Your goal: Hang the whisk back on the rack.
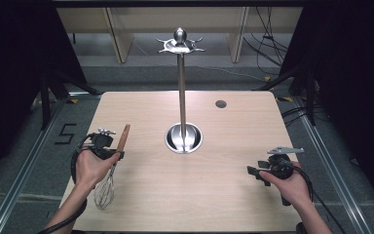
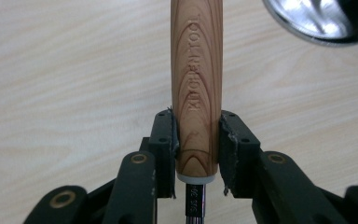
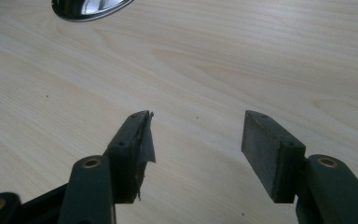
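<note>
Left of the steel utensil stand, the left gripper clamps both pads on the whisk's wooden handle (stamped "KITCHEN TOOL"), wire whisk head pointing away from the stand. Right of the stand, the right gripper is spread wide and empty over the table.

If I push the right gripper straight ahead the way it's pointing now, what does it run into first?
Probably nothing soon: the right gripper, jaws open, faces bare table. The stand's round metal base sits farther off, left of that line; depth is unclear.
</note>
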`<state>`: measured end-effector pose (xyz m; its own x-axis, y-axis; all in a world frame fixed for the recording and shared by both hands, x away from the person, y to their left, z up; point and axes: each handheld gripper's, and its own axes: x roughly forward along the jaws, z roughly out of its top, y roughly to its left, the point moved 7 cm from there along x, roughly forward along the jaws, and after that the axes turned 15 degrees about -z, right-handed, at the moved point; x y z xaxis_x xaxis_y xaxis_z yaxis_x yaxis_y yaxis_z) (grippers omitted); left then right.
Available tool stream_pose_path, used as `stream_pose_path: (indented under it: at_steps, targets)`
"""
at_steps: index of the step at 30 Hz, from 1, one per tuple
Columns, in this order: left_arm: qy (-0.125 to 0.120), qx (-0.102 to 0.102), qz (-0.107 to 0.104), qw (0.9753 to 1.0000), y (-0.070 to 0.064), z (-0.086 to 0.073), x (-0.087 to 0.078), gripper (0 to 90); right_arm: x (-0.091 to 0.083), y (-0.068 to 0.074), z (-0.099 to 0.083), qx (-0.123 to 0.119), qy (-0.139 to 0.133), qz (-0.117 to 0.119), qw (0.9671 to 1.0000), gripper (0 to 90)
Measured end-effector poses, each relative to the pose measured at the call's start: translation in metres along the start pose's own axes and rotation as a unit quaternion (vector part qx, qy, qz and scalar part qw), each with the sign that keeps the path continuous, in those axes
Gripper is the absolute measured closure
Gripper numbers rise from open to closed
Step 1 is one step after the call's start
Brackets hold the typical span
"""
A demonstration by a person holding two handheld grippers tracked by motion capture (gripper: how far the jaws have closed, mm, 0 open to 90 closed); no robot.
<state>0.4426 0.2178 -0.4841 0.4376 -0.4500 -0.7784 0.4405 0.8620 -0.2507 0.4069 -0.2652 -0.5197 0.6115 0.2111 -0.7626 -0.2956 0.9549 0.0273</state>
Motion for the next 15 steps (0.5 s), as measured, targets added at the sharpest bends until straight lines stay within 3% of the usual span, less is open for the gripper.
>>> stream_pose_path:
  at_steps: [3,4,5,7,9,10,12,13,15]
  targets:
    - [-0.036,0.013,-0.001,0.9993,-0.001,0.006,-0.002,68.4,0.000,0.000,0.000,0.000,0.000,0.000,1.0000,43.0]
    - [-0.034,0.021,0.002,0.9992,-0.001,0.007,-0.005,68.4,0.000,0.000,0.000,0.000,0.000,0.000,1.0000,43.0]
    - [-0.050,0.031,0.000,0.9983,-0.002,0.009,-0.005,68.4,0.000,0.000,0.000,0.000,0.000,0.000,1.0000,43.0]
    - [-0.053,0.035,0.001,0.9980,-0.003,0.010,-0.007,68.4,0.000,0.000,0.000,0.001,0.001,0.001,1.0000,43.0]
    - [-0.075,0.055,0.001,0.9957,-0.004,0.014,-0.010,68.4,0.001,0.000,0.001,-0.009,-0.009,0.002,0.9999,43.0]
    - [-0.077,0.060,0.004,0.9952,-0.004,0.015,-0.012,68.4,0.000,0.002,0.000,0.003,-0.001,0.003,1.0000,43.0]
    - [-0.093,0.069,-0.001,0.9933,-0.005,0.017,-0.014,68.4,0.000,0.002,0.000,0.006,0.000,0.003,1.0000,43.0]
    - [-0.098,0.073,-0.004,0.9925,-0.005,0.018,-0.016,68.4,0.002,-0.001,0.001,-0.013,-0.012,0.002,0.9998,43.0]
    - [-0.107,0.073,-0.007,0.9916,-0.006,0.020,-0.017,68.4,0.001,0.000,0.001,-0.006,-0.009,0.003,0.9999,43.0]
